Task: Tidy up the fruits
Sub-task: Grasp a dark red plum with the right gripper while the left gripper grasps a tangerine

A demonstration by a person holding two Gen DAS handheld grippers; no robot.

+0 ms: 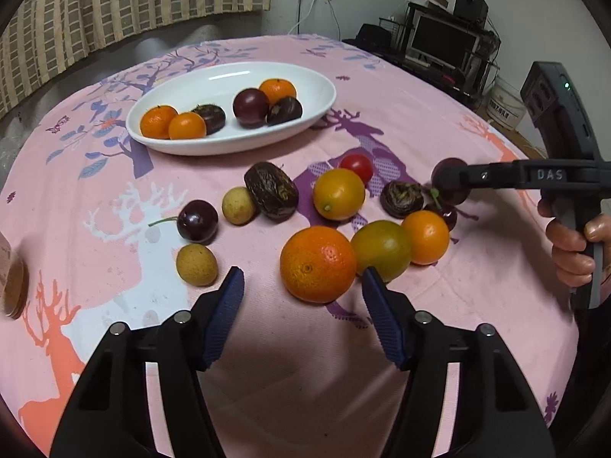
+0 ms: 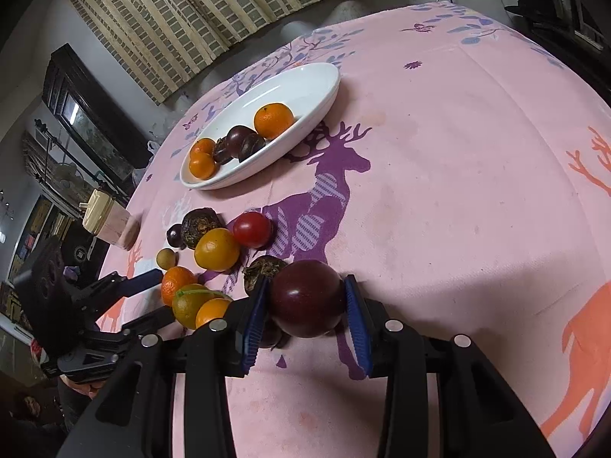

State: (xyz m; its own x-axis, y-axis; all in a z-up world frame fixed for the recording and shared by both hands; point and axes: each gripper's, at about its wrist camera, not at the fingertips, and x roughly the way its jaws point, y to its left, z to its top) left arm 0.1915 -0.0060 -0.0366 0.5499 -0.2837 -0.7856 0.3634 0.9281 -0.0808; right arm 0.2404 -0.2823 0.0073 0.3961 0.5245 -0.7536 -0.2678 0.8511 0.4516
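Note:
A white oval dish (image 1: 305, 76) (image 2: 324, 87) at the back holds several oranges and dark fruits. Loose fruits lie on the pink cloth in front: a big orange (image 1: 317, 263), a green-yellow citrus (image 1: 382, 249), a small orange (image 1: 425, 236), a yellow-orange one (image 1: 338, 193), a cherry tomato (image 1: 357, 166), a cherry (image 1: 197, 220), two longans. My left gripper (image 1: 301, 290) is open, just before the big orange. My right gripper (image 2: 307, 305) (image 1: 454, 183) is shut on a dark purple plum (image 2: 305, 301), at the right of the pile.
A wrinkled dark fruit (image 1: 271, 189) and another (image 1: 401, 198) lie among the loose fruits. A brown jar (image 2: 110, 225) stands at the table's left edge. A desk with a monitor (image 1: 443, 44) stands behind the table on the right.

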